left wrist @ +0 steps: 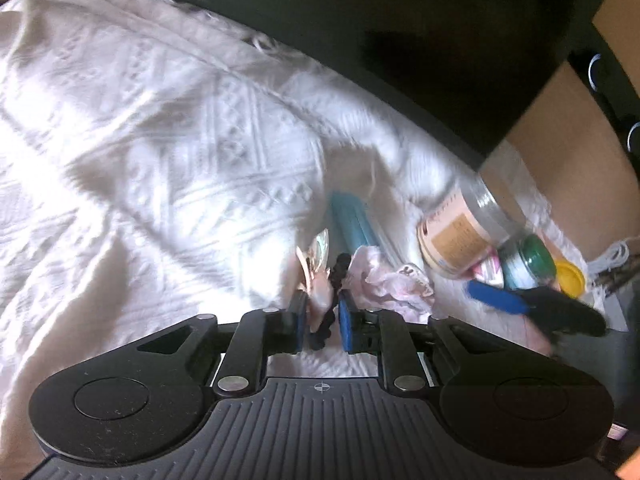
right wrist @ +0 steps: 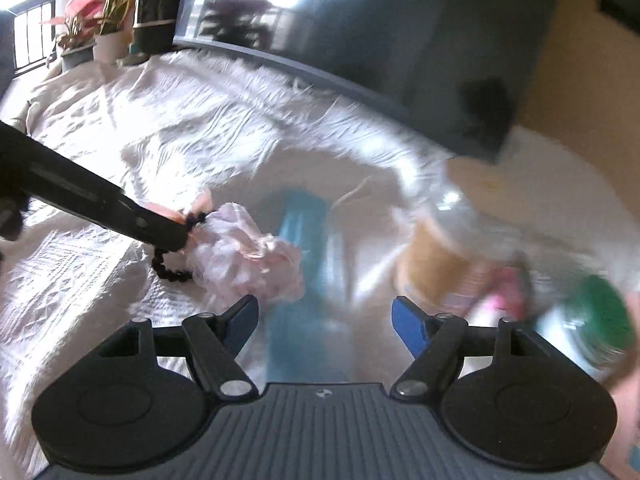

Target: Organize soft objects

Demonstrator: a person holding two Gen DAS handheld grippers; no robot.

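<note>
My left gripper (left wrist: 322, 320) is shut on a black coiled hair tie (left wrist: 340, 268) and a strip of peach fabric, with a crumpled pink sheer cloth (left wrist: 388, 286) bunched just beyond its right pad. In the right wrist view the left gripper (right wrist: 180, 236) reaches in from the left, and the pink cloth (right wrist: 248, 256) and the black coil (right wrist: 172, 272) hang at its tip above the white bedspread (right wrist: 140, 128). My right gripper (right wrist: 326, 320) stands open over a flat teal object (right wrist: 308, 280); nothing touches its pads.
A clear jar with a tan label (left wrist: 456, 240) lies on its side at the right, beside a green-lidded container (left wrist: 532, 260) and a yellow lid (left wrist: 570, 276). A dark headboard (left wrist: 400, 40) borders the bed. Potted plants (right wrist: 88, 20) stand at the far left.
</note>
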